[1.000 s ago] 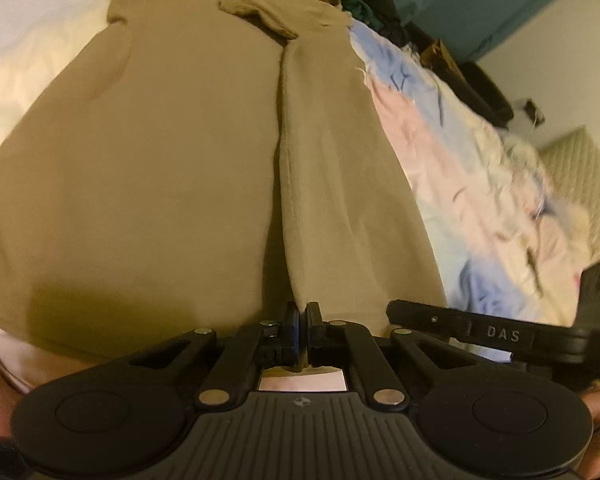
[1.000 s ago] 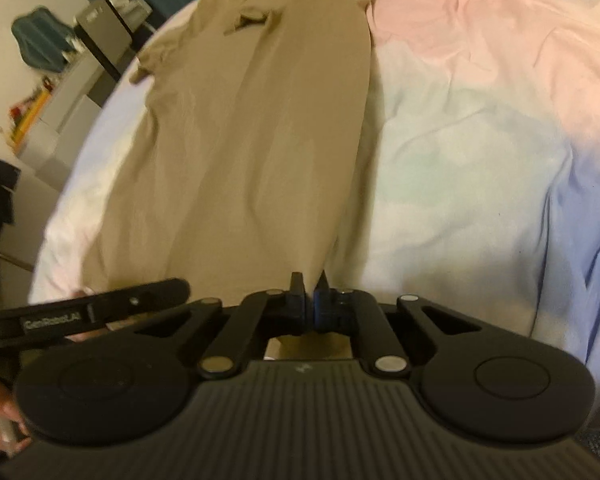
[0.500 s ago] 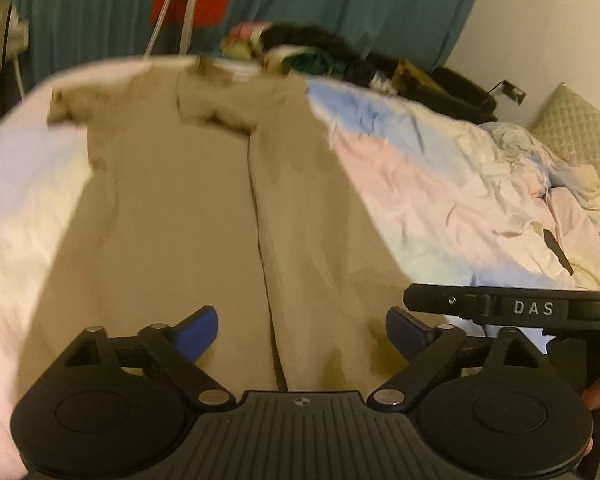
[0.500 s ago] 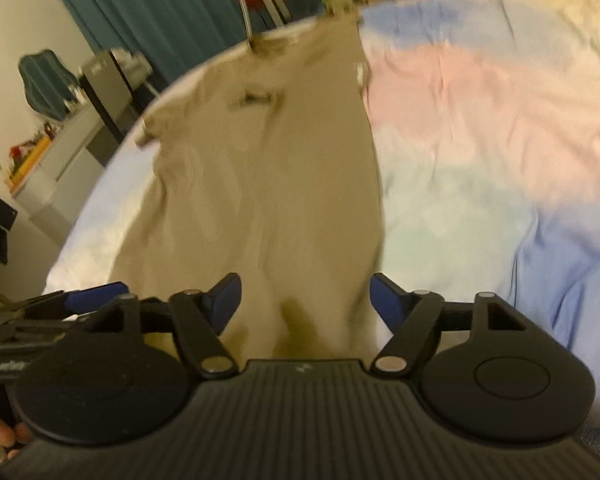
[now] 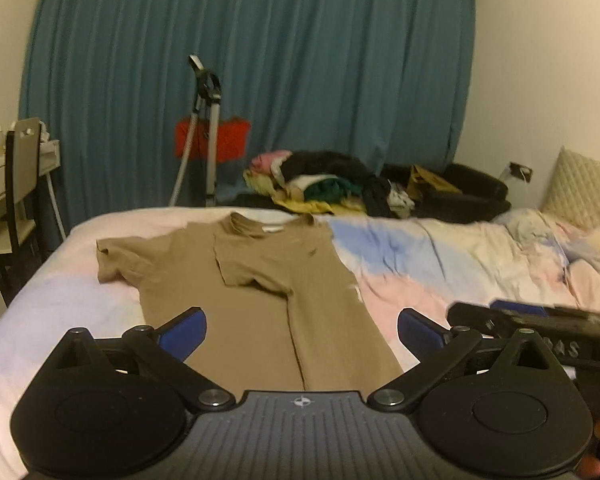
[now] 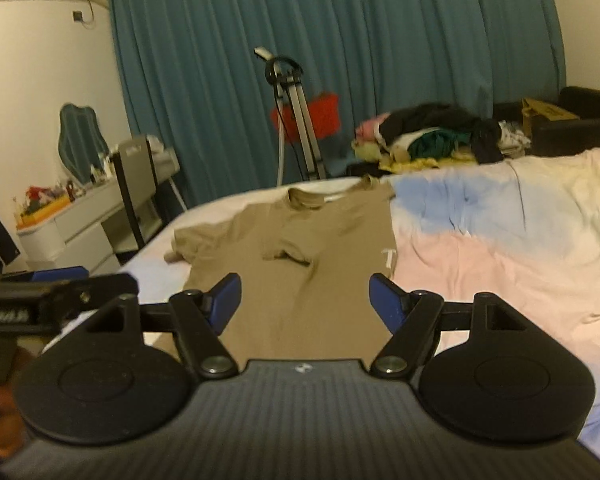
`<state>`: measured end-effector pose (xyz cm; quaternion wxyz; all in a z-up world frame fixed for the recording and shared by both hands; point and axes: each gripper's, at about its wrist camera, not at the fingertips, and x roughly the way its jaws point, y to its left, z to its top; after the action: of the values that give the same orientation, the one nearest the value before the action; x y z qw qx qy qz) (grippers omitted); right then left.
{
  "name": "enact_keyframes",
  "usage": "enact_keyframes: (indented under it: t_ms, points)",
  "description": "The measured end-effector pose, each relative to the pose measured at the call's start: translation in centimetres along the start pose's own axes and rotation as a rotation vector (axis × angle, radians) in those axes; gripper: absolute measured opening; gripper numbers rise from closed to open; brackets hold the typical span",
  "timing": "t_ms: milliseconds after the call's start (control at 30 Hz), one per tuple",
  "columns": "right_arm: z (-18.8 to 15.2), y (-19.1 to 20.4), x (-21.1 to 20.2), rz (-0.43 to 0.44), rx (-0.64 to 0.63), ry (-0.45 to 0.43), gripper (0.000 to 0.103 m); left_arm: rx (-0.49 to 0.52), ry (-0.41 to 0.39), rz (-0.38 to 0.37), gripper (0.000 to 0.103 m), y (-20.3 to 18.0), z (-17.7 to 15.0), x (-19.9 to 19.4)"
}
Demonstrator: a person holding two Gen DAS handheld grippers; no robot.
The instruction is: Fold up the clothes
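A tan T-shirt (image 5: 256, 292) lies flat on the bed, its right side folded inward with that sleeve resting on the chest and its left sleeve spread out; it also shows in the right wrist view as the tan T-shirt (image 6: 300, 264). My left gripper (image 5: 302, 334) hovers open above the shirt's near hem, holding nothing. My right gripper (image 6: 305, 300) is open too, raised over the same hem. In the left wrist view the right gripper (image 5: 540, 320) pokes in from the right edge.
The bed (image 5: 440, 264) has a pastel pink, blue and white cover. A heap of clothes (image 5: 324, 184) sits at its far end. A tripod (image 5: 204, 136) stands before the teal curtain. A white desk with a chair (image 5: 16, 184) is on the left, a pillow (image 5: 584, 184) at right.
Both grippers let go of the shirt's hem, opened wide, and lifted up and back, so the views swung from the fabric to the whole bed and room.
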<state>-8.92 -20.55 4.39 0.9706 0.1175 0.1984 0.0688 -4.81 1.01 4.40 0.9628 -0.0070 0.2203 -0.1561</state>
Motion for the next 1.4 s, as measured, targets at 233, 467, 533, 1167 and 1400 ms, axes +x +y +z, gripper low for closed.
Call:
enact_keyframes:
  t_ms: [233,467,533,1167,1400]
  points:
    - [-1.1,-0.2,1.5,-0.018,-0.036,0.006,0.073,-0.048,-0.016,0.016,0.103,1.7,-1.7,1.0]
    - [0.8,1.2,8.3,0.044,-0.118,0.062,0.073,-0.026,0.002,0.08,0.103,3.9,-3.2,2.5]
    - [1.2,2.6,11.8,0.063,-0.162,0.092,0.073,-0.06,0.011,0.082,0.103,5.0,-3.5,2.6]
    - [-4.5,25.0,45.7,0.118,-0.63,0.199,0.071,-0.46,0.064,0.246,0.103,17.9,-7.8,9.0]
    - [-1.4,26.0,49.9,0.003,-0.584,0.128,0.009,-0.529,0.085,0.289,0.103,20.0,-8.7,10.7]
